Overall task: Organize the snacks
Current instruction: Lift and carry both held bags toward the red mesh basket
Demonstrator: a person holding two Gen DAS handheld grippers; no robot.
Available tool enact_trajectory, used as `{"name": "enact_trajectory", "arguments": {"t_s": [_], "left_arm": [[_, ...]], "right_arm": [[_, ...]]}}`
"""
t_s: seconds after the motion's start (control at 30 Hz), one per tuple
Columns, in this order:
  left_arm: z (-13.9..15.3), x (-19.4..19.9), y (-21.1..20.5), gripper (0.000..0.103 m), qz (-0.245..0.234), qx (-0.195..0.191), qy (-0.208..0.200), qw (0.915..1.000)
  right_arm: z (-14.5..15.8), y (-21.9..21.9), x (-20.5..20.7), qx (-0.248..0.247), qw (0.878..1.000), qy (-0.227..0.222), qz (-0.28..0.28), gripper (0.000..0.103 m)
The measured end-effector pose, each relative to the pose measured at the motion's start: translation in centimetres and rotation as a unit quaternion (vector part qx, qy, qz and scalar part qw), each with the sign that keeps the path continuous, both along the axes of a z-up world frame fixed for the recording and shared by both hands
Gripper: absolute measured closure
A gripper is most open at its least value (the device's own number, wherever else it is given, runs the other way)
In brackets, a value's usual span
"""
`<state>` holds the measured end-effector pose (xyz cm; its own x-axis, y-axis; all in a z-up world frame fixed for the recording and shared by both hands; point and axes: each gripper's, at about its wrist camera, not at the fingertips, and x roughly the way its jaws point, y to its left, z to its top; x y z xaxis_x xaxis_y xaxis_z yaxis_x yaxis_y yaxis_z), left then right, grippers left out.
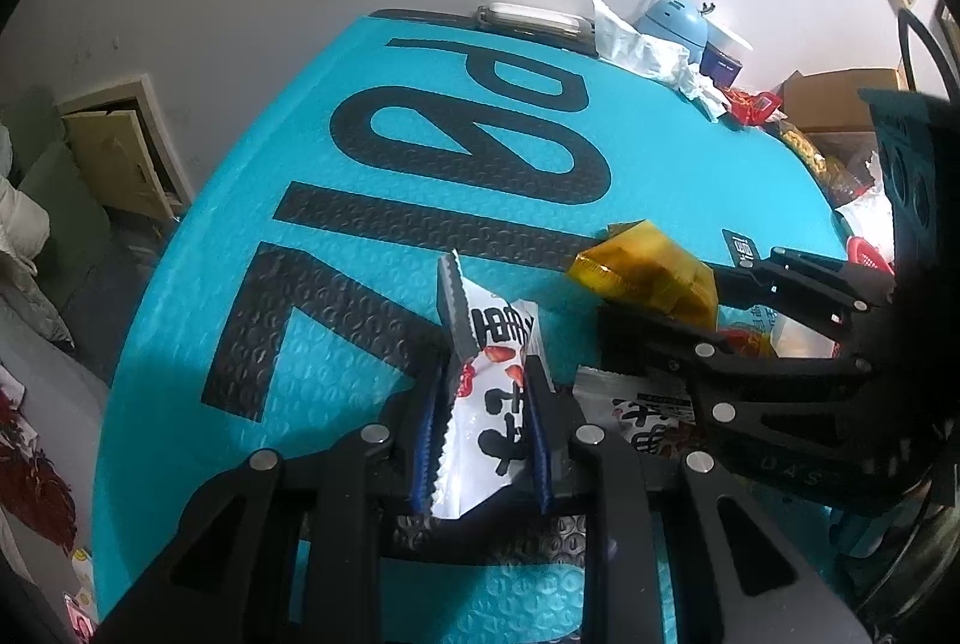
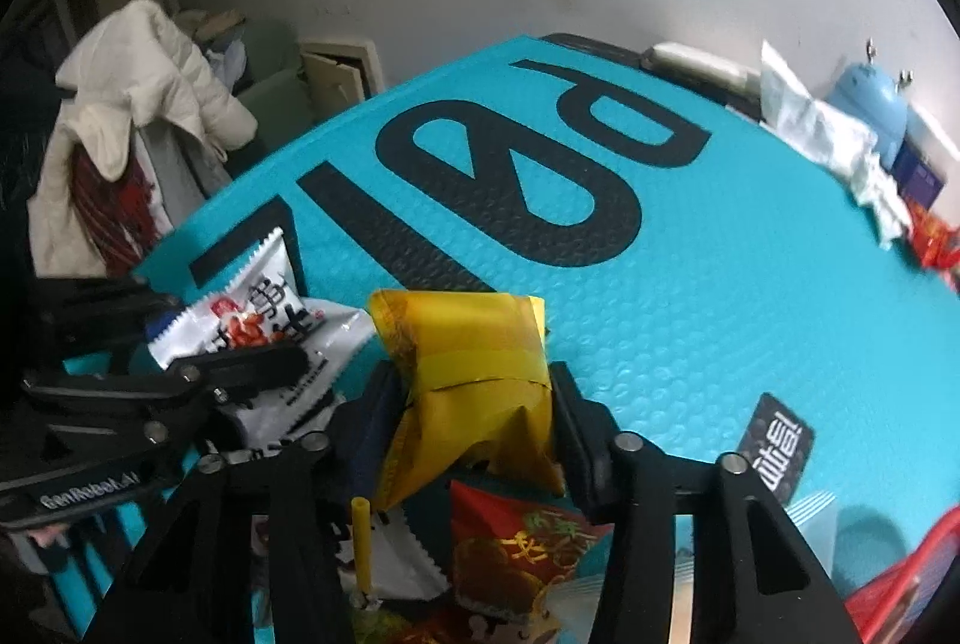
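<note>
Crinkly foil is what both tools are dealing with. The left tool (image 1: 480, 422) is pinched on a white snack packet (image 1: 486, 404) printed with black characters and red fruit, gripping it across its lower middle so the serrated top seal stands up ahead of the fingers, over the teal bubble-textured mat (image 1: 360, 152) that covers the worktop. Just to its right, the right tool (image 2: 474, 404) squeezes a yellow pouch (image 2: 468, 368) at its banded waist, the pads pressing in on both flanks and the puffed top bulging beyond them. Both packets look light and soft, likely air-filled, so they should give under pressure and may slide on their glossy film; a hold across the flat body or near a sealed edge seems safer than one on the puffed part, where the contents could be crushed. More packets lie beneath and behind the right tool, among them a red and gold bag (image 2: 516, 542) and a small black sachet (image 2: 774, 452) off to its right on the mat.
</note>
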<state>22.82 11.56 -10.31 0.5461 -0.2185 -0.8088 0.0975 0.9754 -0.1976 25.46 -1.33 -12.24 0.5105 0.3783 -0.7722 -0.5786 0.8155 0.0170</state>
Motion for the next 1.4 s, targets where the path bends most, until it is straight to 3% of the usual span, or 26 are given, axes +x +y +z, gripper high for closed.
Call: {"name": "enact_trajectory", "arguments": {"t_s": [0.3, 0.83, 1.4], "left_arm": [[1.3, -1.2, -0.1, 0.080, 0.004, -0.006, -0.015, 0.9999], [6.3, -6.3, -0.7, 0.081, 0.013, 0.003, -0.065, 0.9978], [9.0, -13.4, -5.5, 0.081, -0.038, -0.013, -0.094, 0.9948]], "right_arm": [[1.6, -0.8, -1.2, 0.024, 1.000, -0.007, -0.003, 0.062], [5.6, -1.7, -6.3, 0.052, 0.998, -0.036, 0.009, 0.062], [8.1, -7.2, -15.0, 0.069, 0.995, -0.062, -0.032, 0.062]]}}
